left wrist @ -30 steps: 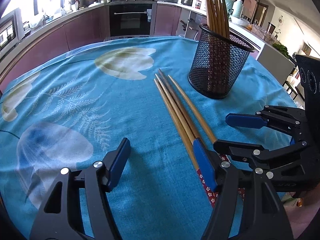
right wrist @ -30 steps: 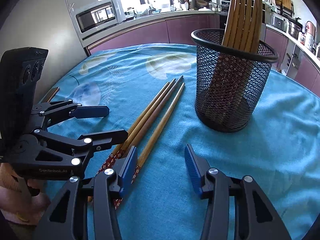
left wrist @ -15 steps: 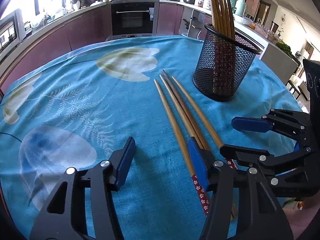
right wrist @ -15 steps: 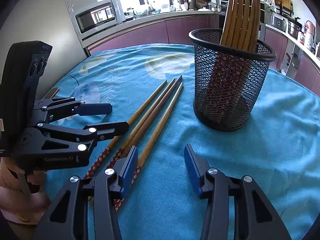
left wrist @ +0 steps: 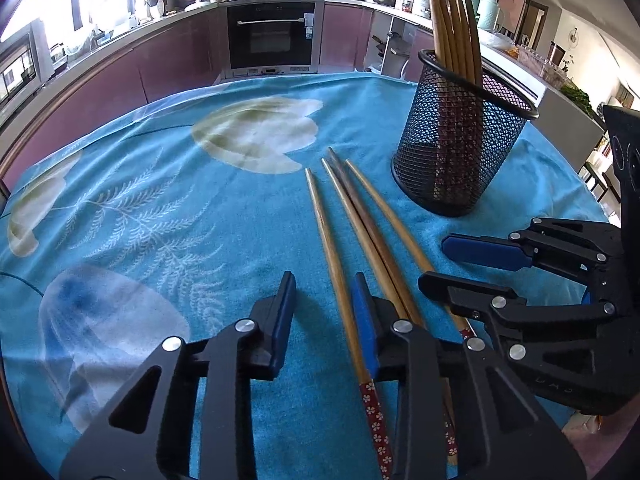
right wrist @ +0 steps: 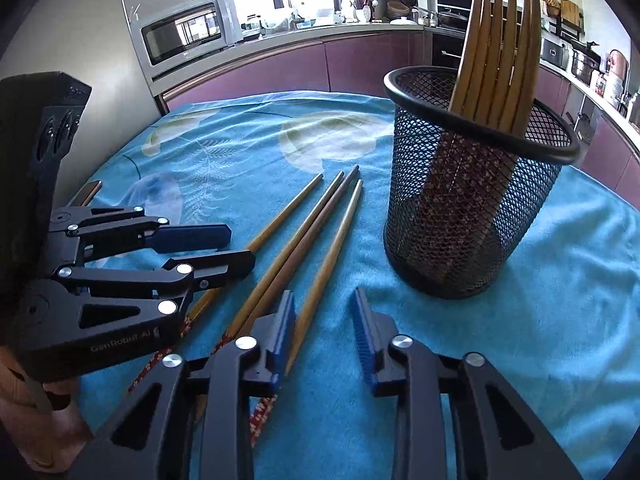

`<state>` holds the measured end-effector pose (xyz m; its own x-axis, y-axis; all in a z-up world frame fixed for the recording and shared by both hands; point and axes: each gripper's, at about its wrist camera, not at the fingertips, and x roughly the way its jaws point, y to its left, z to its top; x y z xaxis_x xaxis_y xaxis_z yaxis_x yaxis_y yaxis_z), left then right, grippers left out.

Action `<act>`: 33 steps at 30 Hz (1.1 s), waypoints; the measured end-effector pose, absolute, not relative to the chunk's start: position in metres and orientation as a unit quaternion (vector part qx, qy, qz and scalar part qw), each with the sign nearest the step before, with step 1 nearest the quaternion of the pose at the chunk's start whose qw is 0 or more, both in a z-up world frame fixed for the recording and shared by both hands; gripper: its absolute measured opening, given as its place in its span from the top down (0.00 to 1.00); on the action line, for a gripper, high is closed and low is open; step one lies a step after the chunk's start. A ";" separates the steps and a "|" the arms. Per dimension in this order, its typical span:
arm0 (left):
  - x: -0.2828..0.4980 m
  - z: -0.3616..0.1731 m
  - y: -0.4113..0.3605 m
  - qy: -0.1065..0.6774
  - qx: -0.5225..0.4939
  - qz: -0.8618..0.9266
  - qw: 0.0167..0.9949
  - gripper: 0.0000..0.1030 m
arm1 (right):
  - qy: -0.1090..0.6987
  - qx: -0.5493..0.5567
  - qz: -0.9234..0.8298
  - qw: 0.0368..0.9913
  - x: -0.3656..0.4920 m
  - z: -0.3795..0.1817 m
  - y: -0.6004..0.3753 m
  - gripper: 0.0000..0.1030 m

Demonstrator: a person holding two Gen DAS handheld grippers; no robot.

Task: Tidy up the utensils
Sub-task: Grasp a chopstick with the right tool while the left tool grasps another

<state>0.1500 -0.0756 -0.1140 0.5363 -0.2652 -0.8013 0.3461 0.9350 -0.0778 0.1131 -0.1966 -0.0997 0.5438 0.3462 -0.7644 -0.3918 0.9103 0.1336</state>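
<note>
The four loose chopsticks [left wrist: 360, 236] lay on the blue-clothed counter [left wrist: 160, 208], long axes running from the near claws toward the mesh holder [left wrist: 460, 148]; the left claw [left wrist: 324, 312] had just been closing, gap narrow, around the leftmost stick, not yet pinching, and the right claw [right wrist: 324, 320], likewise narrowing, around the rightmost.

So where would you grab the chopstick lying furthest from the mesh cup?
By its thicker, flower-patterned end, from above, pinching across its width. The chopstick lies flat on the cloth, slightly apart from the other chopsticks, and its far tip tapers thin.
</note>
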 end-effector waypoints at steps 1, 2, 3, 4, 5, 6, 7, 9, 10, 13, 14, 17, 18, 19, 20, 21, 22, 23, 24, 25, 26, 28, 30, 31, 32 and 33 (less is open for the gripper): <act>0.151 -0.114 -0.076 0.449 0.044 -0.174 0.875 0.77 | 0.430 -0.023 0.210 0.878 0.114 -0.100 -0.197 0.84; 0.151 -0.115 -0.076 0.449 0.042 -0.175 0.875 0.82 | 0.431 -0.018 0.212 0.877 0.115 -0.100 -0.199 0.90; 0.151 -0.115 -0.075 0.450 0.039 -0.176 0.875 0.86 | 0.432 -0.012 0.212 0.877 0.115 -0.101 -0.200 0.91; 0.151 -0.115 -0.074 0.450 0.035 -0.176 0.875 0.88 | 0.432 -0.006 0.213 0.876 0.116 -0.101 -0.202 0.91; 0.151 -0.115 -0.073 0.451 0.029 -0.177 0.874 0.90 | 0.432 -0.001 0.214 0.876 0.115 -0.101 -0.204 0.93; 0.151 -0.115 -0.071 0.452 0.024 -0.177 0.874 0.91 | 0.432 0.006 0.215 0.876 0.115 -0.101 -0.206 0.93; 0.150 -0.115 -0.070 0.452 0.018 -0.176 0.874 0.91 | 0.433 0.012 0.216 0.875 0.115 -0.101 -0.207 0.93; 0.149 -0.114 -0.067 0.453 0.009 -0.175 0.874 0.93 | 0.432 0.025 0.219 0.875 0.113 -0.100 -0.212 0.94; 0.148 -0.113 -0.066 0.452 0.006 -0.175 0.875 0.93 | 0.430 0.029 0.220 0.875 0.112 -0.100 -0.213 0.95; 0.142 -0.110 -0.063 0.447 0.000 -0.181 0.876 0.93 | 0.424 0.037 0.233 0.875 0.107 -0.095 -0.216 0.95; 0.138 -0.108 -0.063 0.446 -0.001 -0.187 0.876 0.93 | 0.422 0.038 0.239 0.874 0.106 -0.094 -0.216 0.95; 0.131 -0.106 -0.064 0.444 0.002 -0.201 0.873 0.93 | 0.425 0.032 0.250 0.869 0.104 -0.093 -0.213 0.95; 0.128 -0.107 -0.065 0.444 0.005 -0.206 0.872 0.93 | 0.427 0.031 0.254 0.867 0.103 -0.094 -0.212 0.95; 0.126 -0.107 -0.065 0.446 0.007 -0.208 0.871 0.93 | 0.429 0.031 0.256 0.866 0.103 -0.094 -0.211 0.95; 0.125 -0.108 -0.065 0.447 0.009 -0.209 0.869 0.93 | 0.431 0.029 0.258 0.864 0.103 -0.095 -0.210 0.95; 0.123 -0.109 -0.065 0.448 0.010 -0.211 0.869 0.93 | 0.433 0.027 0.259 0.863 0.103 -0.095 -0.210 0.95; 0.123 -0.110 -0.065 0.450 0.011 -0.212 0.867 0.93 | 0.435 0.025 0.261 0.862 0.103 -0.096 -0.208 0.95; 0.123 -0.112 -0.064 0.451 0.009 -0.211 0.867 0.93 | 0.435 0.024 0.260 0.862 0.104 -0.096 -0.208 0.94; 0.123 -0.112 -0.063 0.452 0.009 -0.211 0.866 0.93 | 0.436 0.022 0.259 0.862 0.104 -0.096 -0.207 0.94; 0.124 -0.113 -0.063 0.453 0.009 -0.209 0.866 0.92 | 0.436 0.018 0.257 0.862 0.105 -0.097 -0.206 0.94; 0.125 -0.113 -0.062 0.455 0.008 -0.208 0.866 0.92 | 0.437 0.015 0.254 0.863 0.105 -0.097 -0.205 0.93; 0.127 -0.115 -0.061 0.457 0.005 -0.210 0.864 0.92 | 0.440 0.012 0.251 0.862 0.107 -0.099 -0.204 0.92; 0.128 -0.115 -0.062 0.457 0.007 -0.210 0.864 0.91 | 0.441 0.013 0.248 0.862 0.110 -0.101 -0.203 0.92; 0.128 -0.115 -0.062 0.457 0.007 -0.210 0.864 0.91 | 0.441 0.013 0.248 0.862 0.111 -0.101 -0.203 0.92; 0.130 -0.116 -0.062 0.458 0.006 -0.211 0.864 0.90 | 0.440 0.012 0.248 0.863 0.112 -0.101 -0.201 0.92; 0.131 -0.116 -0.062 0.458 0.005 -0.211 0.863 0.89 | 0.440 0.012 0.247 0.863 0.113 -0.102 -0.202 0.92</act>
<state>0.1315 -0.0624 -0.1156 0.4905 -0.3598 -0.7937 0.3693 0.9108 -0.1846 0.1133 -0.2015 -0.1016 0.4903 0.4375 -0.7538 -0.4162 0.8774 0.2385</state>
